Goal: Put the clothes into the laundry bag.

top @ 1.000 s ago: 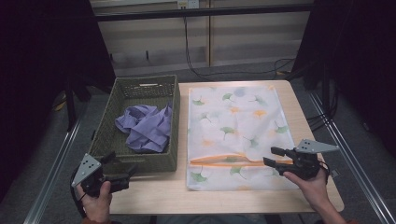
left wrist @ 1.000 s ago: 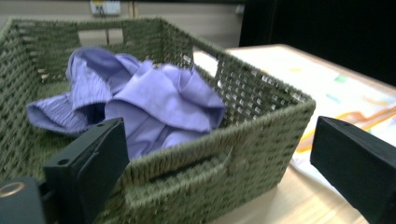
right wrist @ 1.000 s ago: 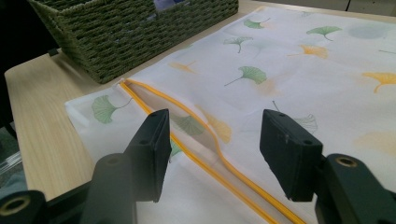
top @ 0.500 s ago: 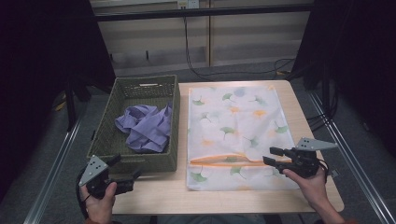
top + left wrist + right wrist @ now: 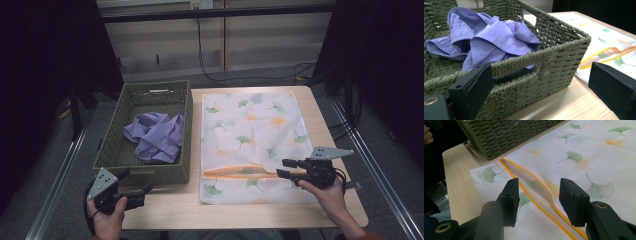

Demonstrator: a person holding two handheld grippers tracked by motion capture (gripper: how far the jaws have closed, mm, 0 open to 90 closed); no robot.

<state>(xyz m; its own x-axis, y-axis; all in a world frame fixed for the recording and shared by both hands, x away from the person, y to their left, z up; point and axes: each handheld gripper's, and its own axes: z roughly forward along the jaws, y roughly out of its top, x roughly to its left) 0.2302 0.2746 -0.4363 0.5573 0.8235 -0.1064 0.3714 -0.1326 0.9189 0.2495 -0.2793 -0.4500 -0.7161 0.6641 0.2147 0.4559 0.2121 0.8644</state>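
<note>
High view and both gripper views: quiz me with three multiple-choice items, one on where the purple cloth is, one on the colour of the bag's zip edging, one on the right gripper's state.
1. Where does the purple cloth lie?
A. in the basket
B. on the bag
C. on the floor

2. What colour edges the bag's opening?
A. blue
B. orange
C. black

3. How is the right gripper?
A. shut on the cloth
B. shut tight on nothing
C. open, over the bag's opening

Answers:
1 A: the crumpled cloth sits inside the woven walls in the high view and the left gripper view.
2 B: an orange strip runs along both lips of the slit in the right gripper view.
3 C: its jaws have just been closing, yet stand apart on either side of the orange edge, pads pressing nothing.
</note>
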